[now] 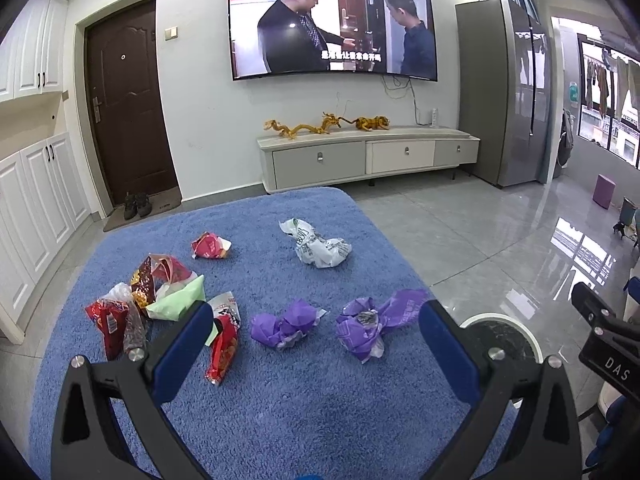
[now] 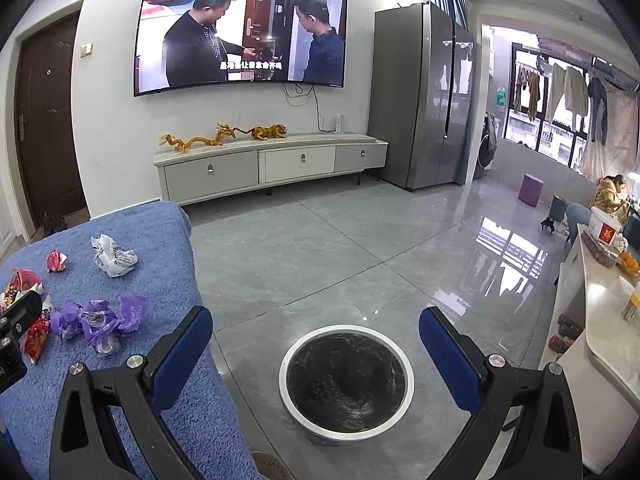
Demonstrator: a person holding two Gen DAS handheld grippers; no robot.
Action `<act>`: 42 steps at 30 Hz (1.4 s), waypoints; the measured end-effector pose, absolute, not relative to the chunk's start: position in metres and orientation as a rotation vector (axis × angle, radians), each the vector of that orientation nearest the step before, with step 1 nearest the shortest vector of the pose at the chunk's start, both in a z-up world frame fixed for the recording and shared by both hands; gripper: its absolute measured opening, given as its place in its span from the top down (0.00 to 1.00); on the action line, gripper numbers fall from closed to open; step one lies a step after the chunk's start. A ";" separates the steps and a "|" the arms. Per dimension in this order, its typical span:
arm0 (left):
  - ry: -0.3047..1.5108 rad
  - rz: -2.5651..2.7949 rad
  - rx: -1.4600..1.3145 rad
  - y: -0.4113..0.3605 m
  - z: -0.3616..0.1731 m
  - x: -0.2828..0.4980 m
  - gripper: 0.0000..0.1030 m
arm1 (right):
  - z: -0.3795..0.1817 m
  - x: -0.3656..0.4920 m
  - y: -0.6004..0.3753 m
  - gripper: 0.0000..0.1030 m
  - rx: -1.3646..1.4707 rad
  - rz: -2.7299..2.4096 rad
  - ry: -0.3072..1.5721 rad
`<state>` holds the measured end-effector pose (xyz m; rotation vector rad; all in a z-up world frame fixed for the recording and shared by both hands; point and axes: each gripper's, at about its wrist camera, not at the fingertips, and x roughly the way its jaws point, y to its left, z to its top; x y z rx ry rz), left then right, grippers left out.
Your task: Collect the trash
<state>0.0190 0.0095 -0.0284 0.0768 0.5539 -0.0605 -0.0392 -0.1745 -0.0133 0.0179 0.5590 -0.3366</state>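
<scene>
Right wrist alone shows bin interior

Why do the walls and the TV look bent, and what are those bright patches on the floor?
Left wrist view: the fisheye lens bows the TV and door, with dark corners; the wrappers on the blue cloth stay sharp. Right wrist view: same curving; the glossy floor mirrors the bright window as glare, and the bin inside is dark.

Ahead of left hand-held gripper: purple wrappers between spread jaws, red packets crowding left. Beneath right hand-held gripper: open bin, unobstructed; surface edge adjoining left.
</scene>
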 end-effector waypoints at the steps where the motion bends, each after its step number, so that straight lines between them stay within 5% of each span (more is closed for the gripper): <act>1: 0.551 -0.063 0.077 0.010 -0.027 0.018 0.00 | -0.012 -0.040 -0.173 0.00 0.015 -0.337 0.558; 32: 0.532 -0.090 0.029 0.036 -0.020 0.006 0.00 | 0.004 -0.047 -0.142 0.00 -0.015 -0.297 0.523; 42: 0.575 -0.008 -0.050 0.103 -0.031 0.018 0.00 | 0.008 -0.028 -0.110 0.00 -0.030 -0.087 0.566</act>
